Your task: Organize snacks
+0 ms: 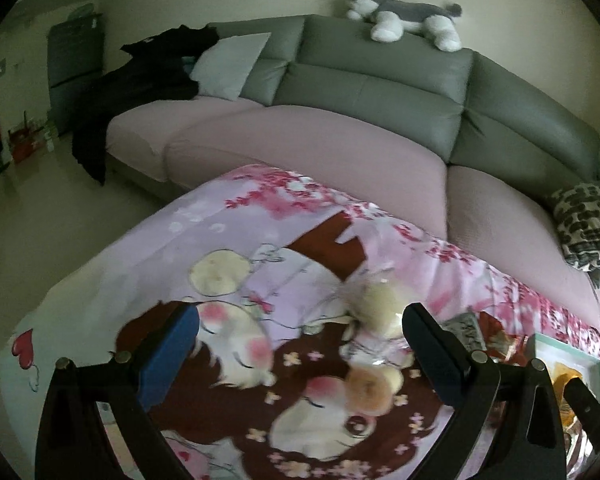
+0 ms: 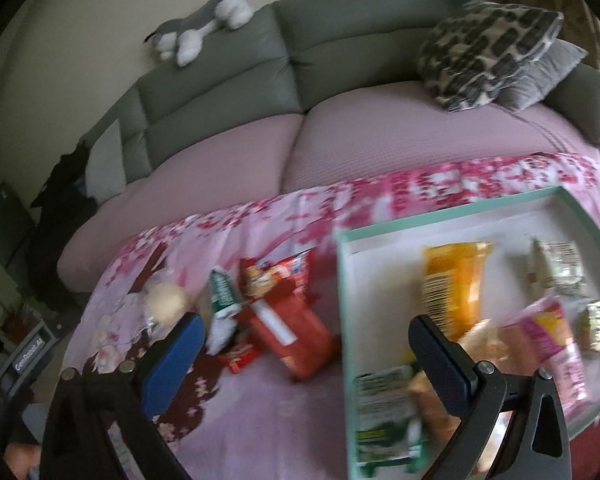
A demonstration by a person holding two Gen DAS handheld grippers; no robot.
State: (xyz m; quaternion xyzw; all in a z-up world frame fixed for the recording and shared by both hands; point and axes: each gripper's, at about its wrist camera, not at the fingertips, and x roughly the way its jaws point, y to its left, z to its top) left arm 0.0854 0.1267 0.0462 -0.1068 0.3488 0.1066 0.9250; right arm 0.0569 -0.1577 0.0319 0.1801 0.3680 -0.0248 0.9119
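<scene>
Over the cloth-covered counter (image 1: 160, 240), both hand-held grippers spread wide, empty: left (image 1: 300, 344) above wrapped buns (image 1: 380, 304), right (image 2: 306, 344) beside the tray (image 2: 452, 210)

The left gripper (image 1: 300, 344), a black two-finger frame, fills the lower part of its own view with its fingers (image 1: 170, 354) spread wide apart and nothing between them; one pad is blue, the other dark. The right gripper (image 2: 306, 354) sits the same way across the bottom of its view, fingers (image 2: 174, 356) wide apart and empty, one blue pad at lower left, one dark at lower right.
</scene>
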